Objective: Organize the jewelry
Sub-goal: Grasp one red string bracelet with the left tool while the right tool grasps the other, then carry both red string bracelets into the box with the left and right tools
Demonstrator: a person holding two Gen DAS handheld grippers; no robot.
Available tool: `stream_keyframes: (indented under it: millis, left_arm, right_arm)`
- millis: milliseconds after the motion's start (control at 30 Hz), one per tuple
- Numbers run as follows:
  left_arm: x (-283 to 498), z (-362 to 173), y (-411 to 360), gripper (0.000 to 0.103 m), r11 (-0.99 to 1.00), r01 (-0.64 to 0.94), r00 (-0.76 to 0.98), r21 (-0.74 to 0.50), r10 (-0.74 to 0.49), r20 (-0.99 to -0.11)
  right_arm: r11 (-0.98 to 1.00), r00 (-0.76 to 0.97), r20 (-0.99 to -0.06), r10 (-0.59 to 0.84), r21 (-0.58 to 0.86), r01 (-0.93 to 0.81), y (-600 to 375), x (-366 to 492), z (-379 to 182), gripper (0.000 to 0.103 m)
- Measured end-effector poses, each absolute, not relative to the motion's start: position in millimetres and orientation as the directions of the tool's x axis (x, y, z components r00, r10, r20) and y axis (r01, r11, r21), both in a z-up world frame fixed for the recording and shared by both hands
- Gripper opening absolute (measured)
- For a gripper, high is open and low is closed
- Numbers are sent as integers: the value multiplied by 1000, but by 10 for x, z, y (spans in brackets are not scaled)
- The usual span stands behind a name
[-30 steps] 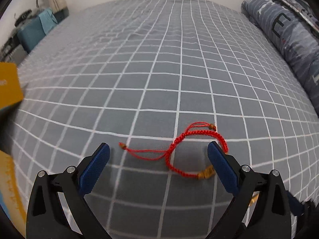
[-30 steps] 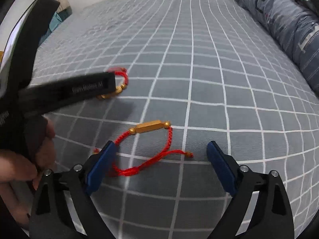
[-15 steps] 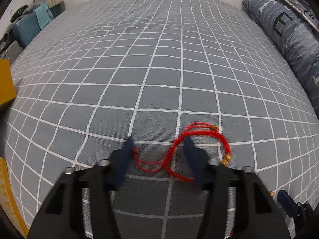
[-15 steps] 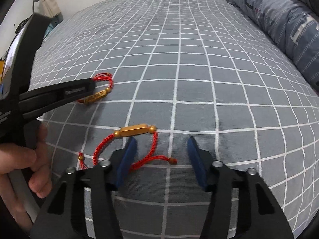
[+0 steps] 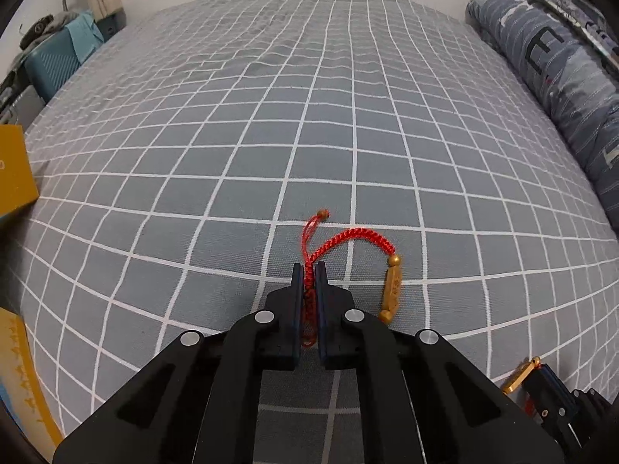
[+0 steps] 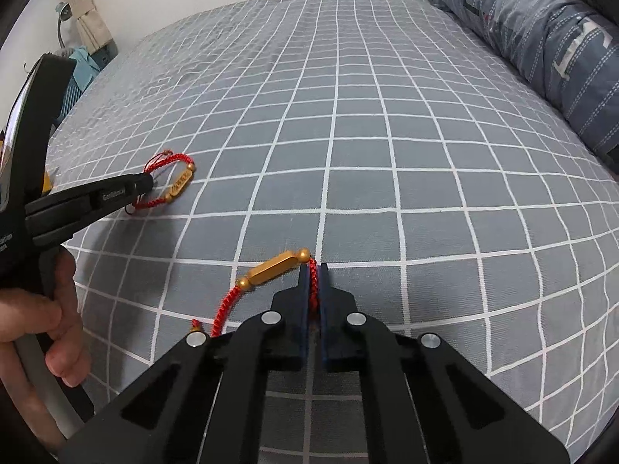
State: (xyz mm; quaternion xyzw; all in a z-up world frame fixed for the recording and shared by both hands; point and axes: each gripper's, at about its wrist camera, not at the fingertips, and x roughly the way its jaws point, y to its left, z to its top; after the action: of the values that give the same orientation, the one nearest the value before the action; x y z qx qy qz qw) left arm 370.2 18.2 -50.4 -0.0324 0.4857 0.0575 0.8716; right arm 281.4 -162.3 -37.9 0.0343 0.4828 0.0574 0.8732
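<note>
A grey checked bedsheet (image 5: 309,135) covers the bed; a blue patterned pillow (image 5: 561,89) lies along its right edge, a yellow box (image 5: 13,170) at its left.

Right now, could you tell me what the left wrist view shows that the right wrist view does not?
Only the left wrist view shows the yellow box at the bed's left edge and the left gripper head-on, shut on its red bracelet. Only the right wrist view shows the person's left hand and the right gripper shut on the second bracelet's cord. Both show the grey checked bedsheet, the rolled quilt and both bracelets' gold bar charms.
</note>
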Motion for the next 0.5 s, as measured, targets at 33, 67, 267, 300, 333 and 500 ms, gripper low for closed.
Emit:
stream_keyframes:
  millis: [33,67,267,300,333,500]
  left_arm:
    - [3691,-484,189,5,991,-131,524,-6,64,-849]
    - [3666,-470,192,5,992,-129,527,-8,62,-848]
    - [3621,-374,188,5,992,-121,538,-19,50,-842]
    - [3602,-357,184,5,993,-119,540,-23,46,-840]
    - [3591,-335,170,5,993,-117,543,-23,45,-839]
    - [3481,-232,141,5,994,-105,559,-25,39,-828]
  right_arm:
    - [991,529,-838,133,115,-68,-1617,2809,-367,3]
    - [991,531,-837,131,112,-68,-1612,2807,-359,3]
    - [991,550,-824,136,114,-74,-1577,2764,-274,3]
    - [991,554,-822,134,112,-74,-1570,2754,-248,3]
    - [991,557,-820,133,111,-74,-1565,2748,-234,3]
    - [991,565,-814,133,116,-66,-1572,2720,-157,3]
